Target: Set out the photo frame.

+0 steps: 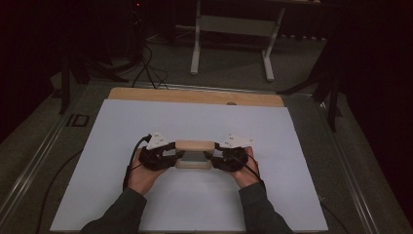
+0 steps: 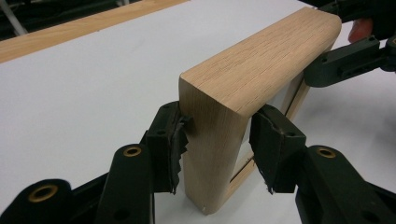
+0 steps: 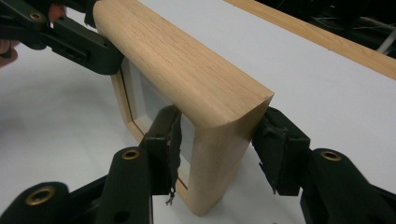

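On the white sheet (image 1: 195, 204) that covers the wooden table (image 1: 195, 96), we see a light oak picture frame (image 1: 195, 146) standing upright on its lower edge, near the middle of the sheet. The left gripper (image 1: 168, 157) takes the frame's left end and the right gripper (image 1: 214, 158) its right end, each in a hand that enters from the bottom of the high view.

In the left gripper view the frame (image 2: 261, 70) stands between the jaws; one serrated pad touches the wood, while the other sits just beside it and we cannot tell whether it presses. In the right gripper view the jaws straddle the other end of the frame (image 3: 187, 70), one pad against the outer face, the other just in front of the glazed side (image 3: 154, 100).
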Demonstrator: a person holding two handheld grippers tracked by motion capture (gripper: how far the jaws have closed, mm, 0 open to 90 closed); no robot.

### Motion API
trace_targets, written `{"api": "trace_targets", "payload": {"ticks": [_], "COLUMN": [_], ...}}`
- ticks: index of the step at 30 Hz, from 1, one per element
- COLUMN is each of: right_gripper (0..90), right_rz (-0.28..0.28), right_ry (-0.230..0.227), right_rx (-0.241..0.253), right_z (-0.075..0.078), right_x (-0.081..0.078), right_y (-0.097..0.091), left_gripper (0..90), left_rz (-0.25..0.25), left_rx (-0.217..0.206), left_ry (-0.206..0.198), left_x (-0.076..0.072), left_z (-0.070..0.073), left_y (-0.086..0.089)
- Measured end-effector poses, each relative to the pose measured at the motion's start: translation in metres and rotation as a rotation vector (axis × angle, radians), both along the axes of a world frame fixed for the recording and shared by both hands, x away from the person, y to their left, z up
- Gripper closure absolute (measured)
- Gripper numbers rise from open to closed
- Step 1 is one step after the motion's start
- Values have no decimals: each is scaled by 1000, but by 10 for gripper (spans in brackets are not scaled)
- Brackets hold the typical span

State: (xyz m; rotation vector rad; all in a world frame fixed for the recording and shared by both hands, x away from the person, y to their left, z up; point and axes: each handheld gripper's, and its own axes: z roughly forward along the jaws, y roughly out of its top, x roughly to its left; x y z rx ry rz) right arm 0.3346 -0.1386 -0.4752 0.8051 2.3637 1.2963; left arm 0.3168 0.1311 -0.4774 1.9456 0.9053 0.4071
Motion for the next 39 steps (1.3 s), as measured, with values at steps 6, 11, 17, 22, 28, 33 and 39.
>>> {"api": "trace_targets", "payload": {"ticks": [6,11,17,22,28,33,39], "right_gripper": [517,517,517,510,503,503,503], "right_rz": [-3,-4,-12,-20,-35,-44,-47], "right_ry": [9,14,31,35,41,51,60], "right_rx": [16,24,44,40,42,48,49], "right_z": [3,3,4,4,3,2,-1], "right_x": [7,11,16,20,25,28,31], "right_y": [5,7,9,9,8,8,8], "left_gripper": [544,543,540,539,539,536,536], "left_rz": [12,18,25,31,36,41,53], "left_rx": [-18,-15,-18,-25,-24,-20,-23], "left_ry": [5,1,4,11,14,13,21], "left_x": [4,8,12,16,21,24,27], "left_z": [0,3,5,3,3,2,0], "left_y": [4,6,7,5,3,1,1]}}
